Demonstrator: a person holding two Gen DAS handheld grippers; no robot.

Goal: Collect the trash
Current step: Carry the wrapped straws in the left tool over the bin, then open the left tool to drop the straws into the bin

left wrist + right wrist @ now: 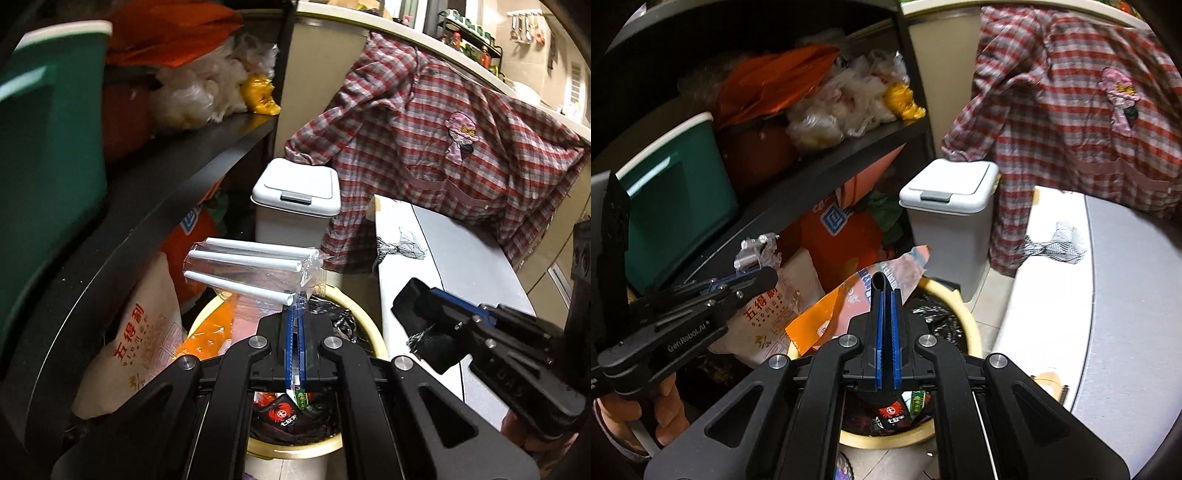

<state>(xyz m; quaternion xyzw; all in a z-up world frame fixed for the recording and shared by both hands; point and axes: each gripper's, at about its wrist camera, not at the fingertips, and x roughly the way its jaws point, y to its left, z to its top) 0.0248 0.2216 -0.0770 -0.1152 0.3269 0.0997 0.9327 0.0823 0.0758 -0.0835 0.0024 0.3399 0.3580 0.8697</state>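
My left gripper [294,314] is shut on a clear plastic pack of white straws [251,267] and holds it above the round yellow trash bin [373,332]. My right gripper [885,291] is shut on a black wrapper [878,282] above the same bin [971,325]. The bin holds black wrappers [280,415] and an orange bag [820,317]. The left gripper shows at the left of the right wrist view [753,280] with the straw pack [755,251]. The right gripper shows at the right of the left wrist view [417,317].
A white lidded bin [297,206] stands behind the yellow bin. A dark shelf [177,166] with a green tub [51,147] and bags is at left. A grey-white table [454,266] with a crumpled wrapper [402,245] is at right, with a plaid shirt [443,129] hanging behind.
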